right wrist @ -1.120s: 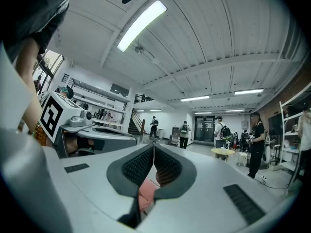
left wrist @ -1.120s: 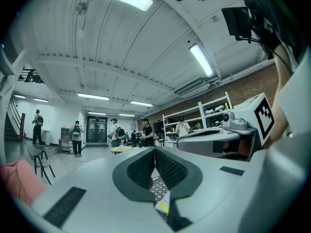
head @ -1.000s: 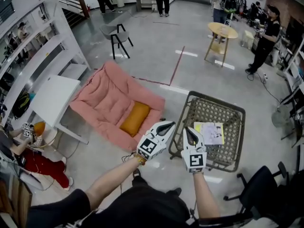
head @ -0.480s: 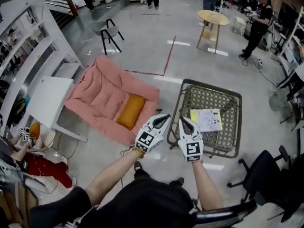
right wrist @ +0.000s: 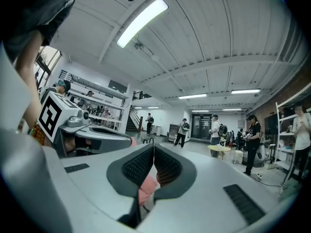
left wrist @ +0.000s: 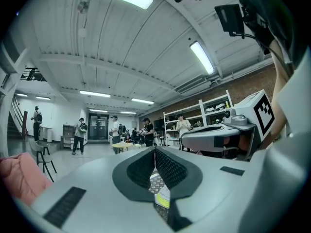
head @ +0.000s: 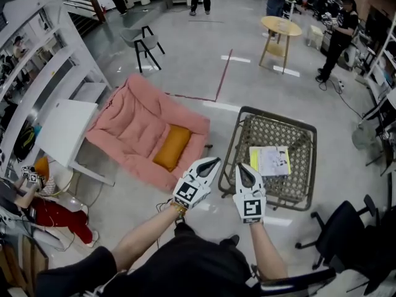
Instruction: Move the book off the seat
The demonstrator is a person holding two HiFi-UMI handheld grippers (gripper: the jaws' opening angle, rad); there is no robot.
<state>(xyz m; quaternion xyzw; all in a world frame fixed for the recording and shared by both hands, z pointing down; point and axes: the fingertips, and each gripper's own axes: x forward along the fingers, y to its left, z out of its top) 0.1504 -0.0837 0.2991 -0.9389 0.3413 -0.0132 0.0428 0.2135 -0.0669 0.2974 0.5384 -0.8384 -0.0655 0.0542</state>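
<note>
Left gripper (head: pixel 212 161) and right gripper (head: pixel 241 166): jaws are pressed together, nothing is held, and both are carried level, side by side. Book (head: pixel 270 160): laid flat on the woven seat (head: pixel 266 132), at one o'clock of the right gripper, untouched. Step judged: approach. Next move: jaws to be opened and a gripper lowered to the book's near edge.

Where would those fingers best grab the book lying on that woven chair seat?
Probably its near edge, approached from the person's side. The book lies flat and thin on the woven seat, so one finger would need to slip under an edge and pinch the pages. The right gripper, now shut, is nearest.
</note>
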